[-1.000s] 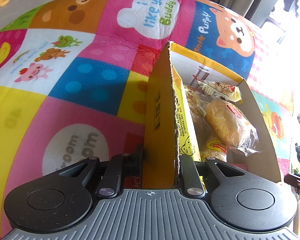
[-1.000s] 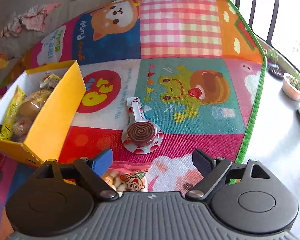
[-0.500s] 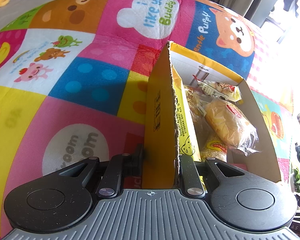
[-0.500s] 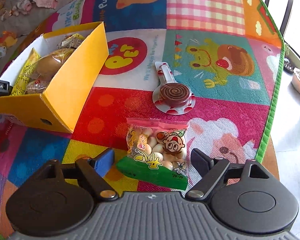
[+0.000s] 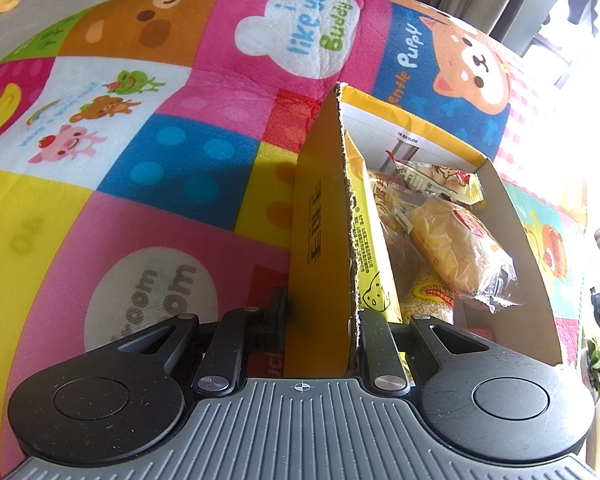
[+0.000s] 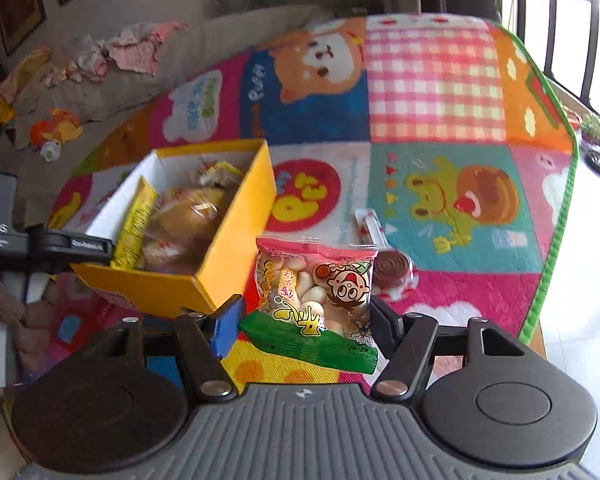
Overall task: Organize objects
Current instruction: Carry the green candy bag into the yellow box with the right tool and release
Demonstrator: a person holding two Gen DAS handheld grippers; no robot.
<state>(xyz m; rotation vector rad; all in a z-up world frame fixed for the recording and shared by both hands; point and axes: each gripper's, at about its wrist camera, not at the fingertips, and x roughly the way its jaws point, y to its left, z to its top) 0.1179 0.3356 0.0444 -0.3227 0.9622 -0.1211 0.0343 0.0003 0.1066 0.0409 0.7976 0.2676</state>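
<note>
The left hand-held gripper [image 5: 318, 320] is clamped on the near wall of the yellow cardboard box [image 5: 320, 240], its ragged corrugated edge standing between the black fingers. Inside the box lie crinkly plastic-wrapped snacks: a round bun [image 5: 456, 248] and a flat yellow packet [image 5: 370, 248]. The right hand-held gripper [image 6: 304, 324] has just been closing, and its jaws now hold the glossy biscuit bag [image 6: 316, 292] by its sides, lifted above the soft patchwork play mat [image 6: 432, 92], beside the box's right wall. A wrapped spiral lollipop [image 6: 392, 268] lies on the mat behind the bag.
</note>
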